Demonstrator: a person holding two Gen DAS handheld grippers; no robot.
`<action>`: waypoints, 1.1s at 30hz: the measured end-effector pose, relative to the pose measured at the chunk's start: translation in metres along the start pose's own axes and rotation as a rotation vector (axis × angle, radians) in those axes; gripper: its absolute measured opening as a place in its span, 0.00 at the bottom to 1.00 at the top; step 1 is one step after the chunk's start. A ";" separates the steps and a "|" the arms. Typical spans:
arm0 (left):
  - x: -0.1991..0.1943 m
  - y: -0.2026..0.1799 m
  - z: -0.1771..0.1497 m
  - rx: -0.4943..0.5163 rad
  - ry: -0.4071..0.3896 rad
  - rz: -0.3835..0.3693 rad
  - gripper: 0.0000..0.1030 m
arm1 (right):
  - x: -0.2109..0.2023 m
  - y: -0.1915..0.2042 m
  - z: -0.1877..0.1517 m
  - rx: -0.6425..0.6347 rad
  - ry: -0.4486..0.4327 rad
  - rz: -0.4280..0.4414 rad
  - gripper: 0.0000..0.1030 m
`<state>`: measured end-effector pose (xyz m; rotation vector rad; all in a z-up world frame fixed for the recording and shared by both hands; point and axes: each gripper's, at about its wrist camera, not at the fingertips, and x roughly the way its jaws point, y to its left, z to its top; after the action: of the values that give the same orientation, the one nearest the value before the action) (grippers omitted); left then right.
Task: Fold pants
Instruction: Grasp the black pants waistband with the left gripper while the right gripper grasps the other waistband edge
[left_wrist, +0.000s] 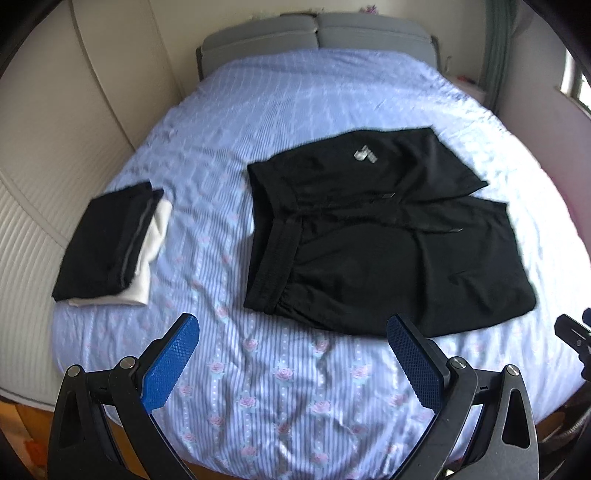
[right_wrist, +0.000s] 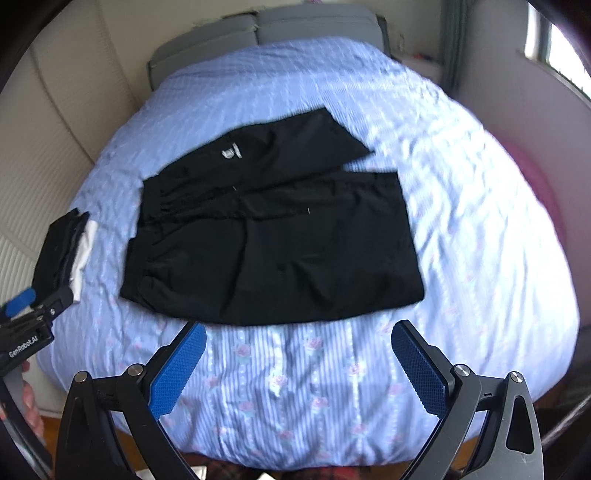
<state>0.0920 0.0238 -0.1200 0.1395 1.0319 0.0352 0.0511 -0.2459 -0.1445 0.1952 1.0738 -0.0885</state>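
Black pants (left_wrist: 384, 236) lie spread flat on the bed, waistband to the left, two short-looking legs to the right, a small white logo on the far leg. They also show in the right wrist view (right_wrist: 273, 236). My left gripper (left_wrist: 291, 332) is open and empty, held above the bed just in front of the pants' near edge. My right gripper (right_wrist: 297, 336) is open and empty, also just in front of the near edge. The left gripper's body shows at the left edge of the right wrist view (right_wrist: 26, 317).
A folded stack of black and white clothes (left_wrist: 110, 243) lies at the bed's left side. The bed has a blue striped floral sheet (left_wrist: 280, 387) and a grey headboard (left_wrist: 314, 33). Walls stand at left, a window at the right (right_wrist: 565, 48).
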 end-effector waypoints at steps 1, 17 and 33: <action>0.014 -0.001 -0.001 -0.008 0.021 -0.001 1.00 | 0.011 -0.003 -0.001 0.020 0.012 0.004 0.92; 0.166 -0.009 -0.029 -0.156 0.261 -0.077 0.99 | 0.168 -0.053 -0.020 0.307 0.168 0.008 0.72; 0.204 -0.030 -0.012 -0.209 0.321 -0.173 0.45 | 0.202 -0.079 0.004 0.305 0.177 -0.074 0.29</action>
<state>0.1850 0.0145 -0.3042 -0.1506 1.3497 0.0076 0.1375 -0.3198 -0.3289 0.4445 1.2413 -0.3075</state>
